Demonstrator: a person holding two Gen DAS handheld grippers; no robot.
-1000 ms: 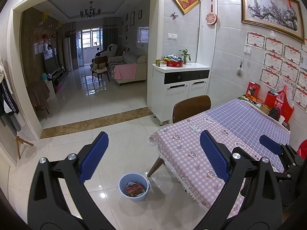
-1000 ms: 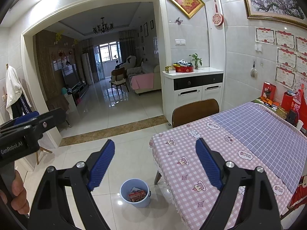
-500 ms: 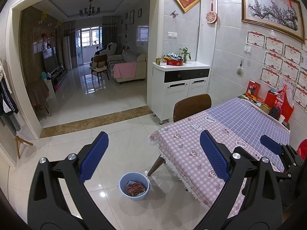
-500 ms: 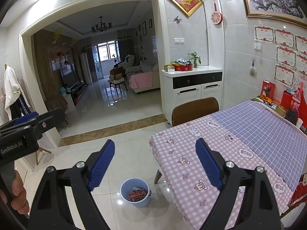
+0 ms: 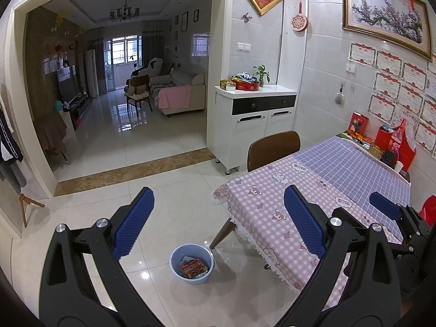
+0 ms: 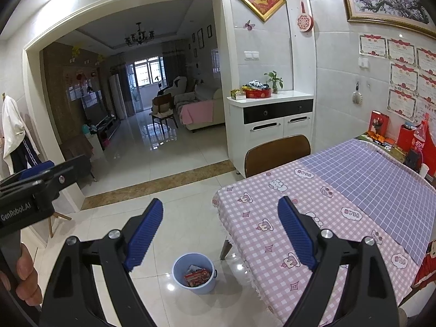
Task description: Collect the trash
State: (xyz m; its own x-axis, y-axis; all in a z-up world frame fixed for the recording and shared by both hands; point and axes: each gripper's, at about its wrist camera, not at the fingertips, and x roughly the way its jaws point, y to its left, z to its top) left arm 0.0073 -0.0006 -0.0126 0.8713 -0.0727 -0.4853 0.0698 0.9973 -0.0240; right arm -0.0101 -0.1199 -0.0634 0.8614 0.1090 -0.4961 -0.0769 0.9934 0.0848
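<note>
A light blue bucket (image 5: 192, 263) stands on the white tiled floor by the table's near corner, with a red packet and other wrappers (image 5: 194, 267) inside. It also shows in the right wrist view (image 6: 194, 272). My left gripper (image 5: 219, 219) is open and empty, held well above the floor. My right gripper (image 6: 220, 230) is open and empty at a similar height. The left gripper's body shows at the left edge of the right wrist view (image 6: 35, 188); the right gripper shows at the right edge of the left wrist view (image 5: 400, 215).
A table with a pink and purple checked cloth (image 5: 321, 207) fills the right side, with red boxes and a bottle (image 5: 395, 141) at its far end. A brown chair (image 5: 273, 147) is tucked at its far side. A white cabinet (image 5: 254, 120) stands behind.
</note>
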